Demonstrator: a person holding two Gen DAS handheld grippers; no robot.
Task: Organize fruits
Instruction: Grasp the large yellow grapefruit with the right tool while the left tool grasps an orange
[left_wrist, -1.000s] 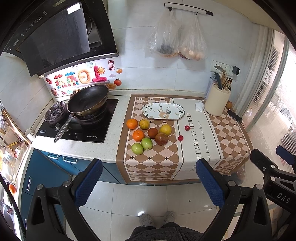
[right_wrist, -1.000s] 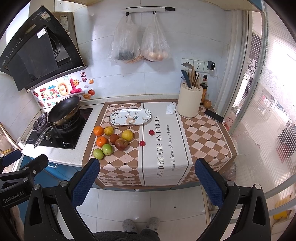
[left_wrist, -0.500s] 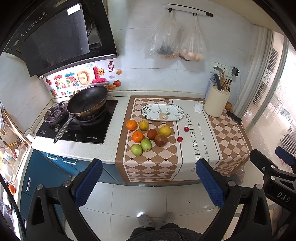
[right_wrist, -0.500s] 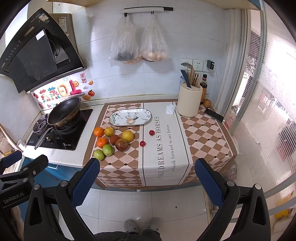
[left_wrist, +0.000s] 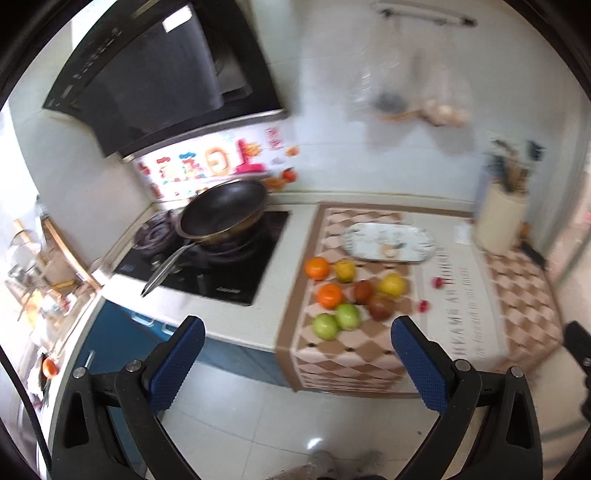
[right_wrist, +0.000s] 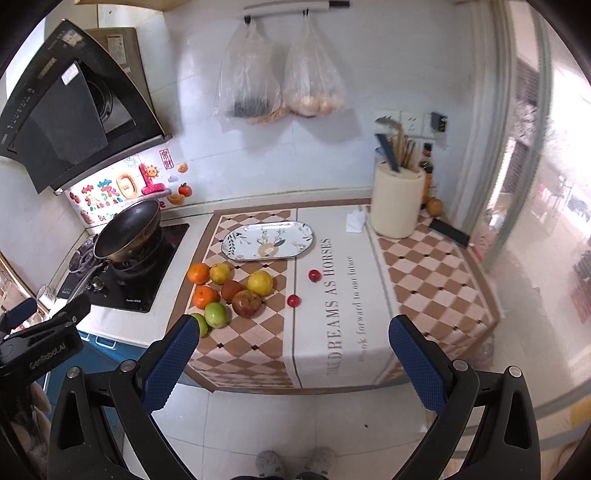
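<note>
Both claws hover off the worktop (right_wrist: 436, 295) edge, above the floor, nothing grasped yet; judging by the layout, this is the approach before the first pick. Left claw (left_wrist: 295, 358) jaws spread wide, empty, touching nothing; the left view is motion-blurred. Right claw (right_wrist: 291, 354) also wide apart, empty, no contact. Fruit cluster sits loose on the checkered cloth (right_wrist: 424, 273), ahead of both claws: ahead and slightly right of the left claw, ahead and left of the right claw. Cluster: two oranges (right_wrist: 198, 273), a yellow-green citrus (right_wrist: 220, 273), a yellow fruit (right_wrist: 260, 283), a brownish-red fruit (right_wrist: 232, 290), a red apple (right_wrist: 246, 303), two green apples (right_wrist: 218, 314), one of them partly hidden behind the right claw's left finger (right_wrist: 170, 365). Two small red fruits (right_wrist: 293, 300) lie apart from the cluster, nearly straight ahead of the right claw, on the cloth's white stripe. Oval patterned plate (right_wrist: 268, 241) lies empty just beyond the cluster, likely the drop target, so the fruit seems staged beside it for short transfers. Utensil holder (right_wrist: 397, 201) far ahead-right, frying pan (right_wrist: 127, 230) on the stove far ahead-left, both clear of the path. Nearest picks: green apples for the left claw, small red fruits for the right; round fruit may roll if nudged.
</note>
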